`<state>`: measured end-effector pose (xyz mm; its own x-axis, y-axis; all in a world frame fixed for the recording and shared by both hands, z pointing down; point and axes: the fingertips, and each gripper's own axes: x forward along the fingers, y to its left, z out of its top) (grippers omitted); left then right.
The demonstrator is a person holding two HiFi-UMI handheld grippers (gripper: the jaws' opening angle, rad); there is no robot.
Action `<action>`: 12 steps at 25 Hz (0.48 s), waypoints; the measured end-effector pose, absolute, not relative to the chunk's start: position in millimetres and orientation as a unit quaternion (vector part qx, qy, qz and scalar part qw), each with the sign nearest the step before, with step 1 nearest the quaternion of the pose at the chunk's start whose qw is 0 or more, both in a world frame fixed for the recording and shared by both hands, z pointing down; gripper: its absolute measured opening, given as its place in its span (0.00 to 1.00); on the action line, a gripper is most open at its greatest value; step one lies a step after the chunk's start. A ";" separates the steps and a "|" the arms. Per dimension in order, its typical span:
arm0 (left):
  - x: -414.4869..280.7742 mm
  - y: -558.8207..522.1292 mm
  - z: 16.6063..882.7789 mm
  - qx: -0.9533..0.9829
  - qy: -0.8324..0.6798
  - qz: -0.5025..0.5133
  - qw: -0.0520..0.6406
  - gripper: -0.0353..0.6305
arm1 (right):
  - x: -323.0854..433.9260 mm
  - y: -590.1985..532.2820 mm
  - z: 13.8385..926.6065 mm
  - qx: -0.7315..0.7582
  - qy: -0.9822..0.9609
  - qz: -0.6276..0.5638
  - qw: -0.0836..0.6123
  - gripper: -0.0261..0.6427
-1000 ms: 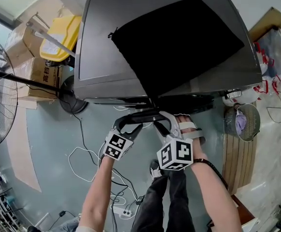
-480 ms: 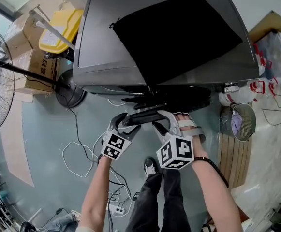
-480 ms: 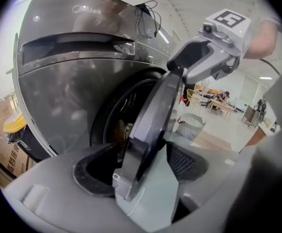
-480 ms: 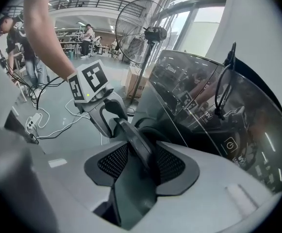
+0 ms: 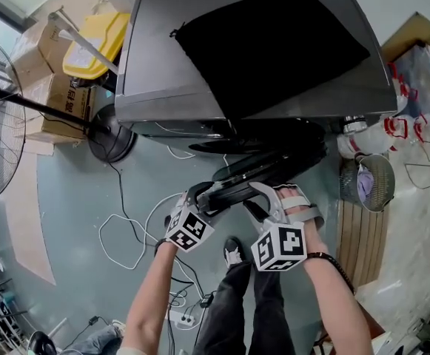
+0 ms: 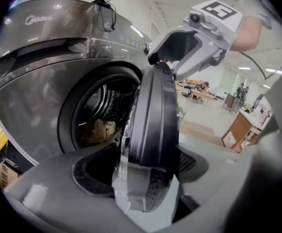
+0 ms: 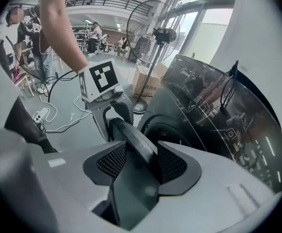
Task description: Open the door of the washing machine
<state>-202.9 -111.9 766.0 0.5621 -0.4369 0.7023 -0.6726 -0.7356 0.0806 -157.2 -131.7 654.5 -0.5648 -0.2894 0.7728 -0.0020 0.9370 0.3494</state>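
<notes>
My left gripper [image 6: 145,176], jaws just opened wide, straddles the round, glossy dark door [image 6: 153,130]. My right gripper [image 7: 141,152], jaws just eased, pinches its rim between mesh pads. The perforated steel drum [image 6: 93,98] holds crumpled laundry [image 6: 99,130].

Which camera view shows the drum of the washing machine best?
The left gripper view: past the half-open door, the drum shows its perforated wall and laundry. The head view looks down on the machine's top, so the drum is hidden. The right gripper view shows only a dark edge of the opening.

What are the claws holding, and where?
Dark round washer door, by its rim: right claw pinches it, left claw straddles it loosely; both have just been opening.
</notes>
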 end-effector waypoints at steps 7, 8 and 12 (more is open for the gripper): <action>-171.3 -78.5 767.9 0.880 -0.279 0.351 0.157 0.59 | -138.4 -103.7 653.6 0.052 -0.859 -0.167 0.480 0.31; -167.2 -74.2 768.1 0.880 -0.280 0.349 0.158 0.59 | -135.4 -100.1 653.4 0.051 -0.857 -0.170 0.484 0.31; -153.7 -60.6 768.9 0.877 -0.299 0.338 0.166 0.59 | -122.3 -88.6 649.5 0.074 -0.855 -0.166 0.486 0.32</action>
<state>-153.7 -60.6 768.9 0.5923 -0.4126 0.6921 -0.6375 -0.7652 0.0894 -122.3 -88.6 649.5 -0.5171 -0.2872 0.8063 0.0353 0.9341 0.3553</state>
